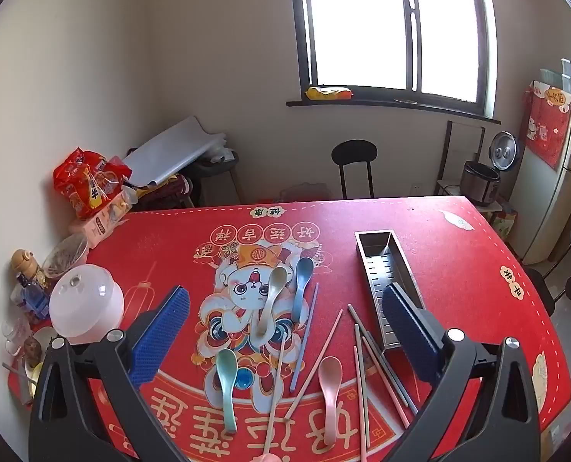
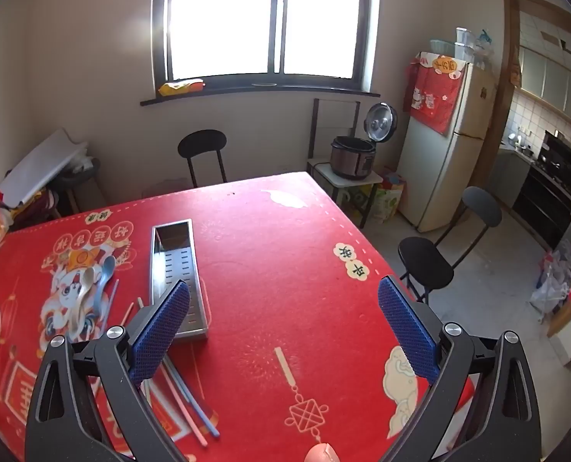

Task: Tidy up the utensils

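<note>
Spoons and chopsticks lie loose on the red table mat (image 1: 459,269). In the left wrist view I see a beige spoon (image 1: 272,296), a blue spoon (image 1: 301,283), a teal spoon (image 1: 225,385), a pink spoon (image 1: 330,392) and several chopsticks (image 1: 362,362). A long steel utensil tray (image 1: 382,265) lies empty to their right; it also shows in the right wrist view (image 2: 177,269). My left gripper (image 1: 285,315) is open above the spoons. My right gripper (image 2: 283,308) is open and empty above bare mat right of the tray.
A pink lidded bowl (image 1: 87,304), bottles and a snack bag (image 1: 89,181) crowd the table's left edge. Black stools (image 2: 428,261) stand off the table's right side. A rice cooker (image 2: 353,158) and fridge (image 2: 443,142) stand beyond.
</note>
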{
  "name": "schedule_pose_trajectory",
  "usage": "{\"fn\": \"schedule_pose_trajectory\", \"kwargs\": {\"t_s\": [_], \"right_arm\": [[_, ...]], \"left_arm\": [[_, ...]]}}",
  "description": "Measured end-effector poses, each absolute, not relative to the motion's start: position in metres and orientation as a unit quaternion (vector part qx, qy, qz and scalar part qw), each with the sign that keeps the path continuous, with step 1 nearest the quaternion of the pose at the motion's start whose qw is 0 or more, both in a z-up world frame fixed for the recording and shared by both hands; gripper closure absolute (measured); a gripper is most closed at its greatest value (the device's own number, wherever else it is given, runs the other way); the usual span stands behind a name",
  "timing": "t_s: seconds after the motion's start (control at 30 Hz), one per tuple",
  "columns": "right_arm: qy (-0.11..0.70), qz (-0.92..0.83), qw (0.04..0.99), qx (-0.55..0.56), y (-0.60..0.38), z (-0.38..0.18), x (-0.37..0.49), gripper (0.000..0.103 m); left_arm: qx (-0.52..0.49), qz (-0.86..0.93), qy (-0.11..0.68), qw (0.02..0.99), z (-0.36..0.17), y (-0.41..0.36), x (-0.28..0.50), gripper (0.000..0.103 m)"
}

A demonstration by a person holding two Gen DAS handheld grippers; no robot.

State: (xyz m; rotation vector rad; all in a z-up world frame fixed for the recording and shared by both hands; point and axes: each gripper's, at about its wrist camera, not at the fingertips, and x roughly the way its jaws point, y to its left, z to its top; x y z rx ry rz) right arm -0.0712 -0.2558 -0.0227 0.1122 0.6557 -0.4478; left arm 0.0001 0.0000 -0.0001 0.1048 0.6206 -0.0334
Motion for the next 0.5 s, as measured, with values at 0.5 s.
{"fn": "schedule_pose_trajectory", "kwargs": {"t_s": [0.5], "right_arm": [[0.322,-0.217,0.92,0.056,-0.2558,-0.0244,-0.0706,0.008]], "left_arm": [[0.052,-0.014,0.305,0.951,-0.0014,-0.0002,-0.0046,0.005]]}}
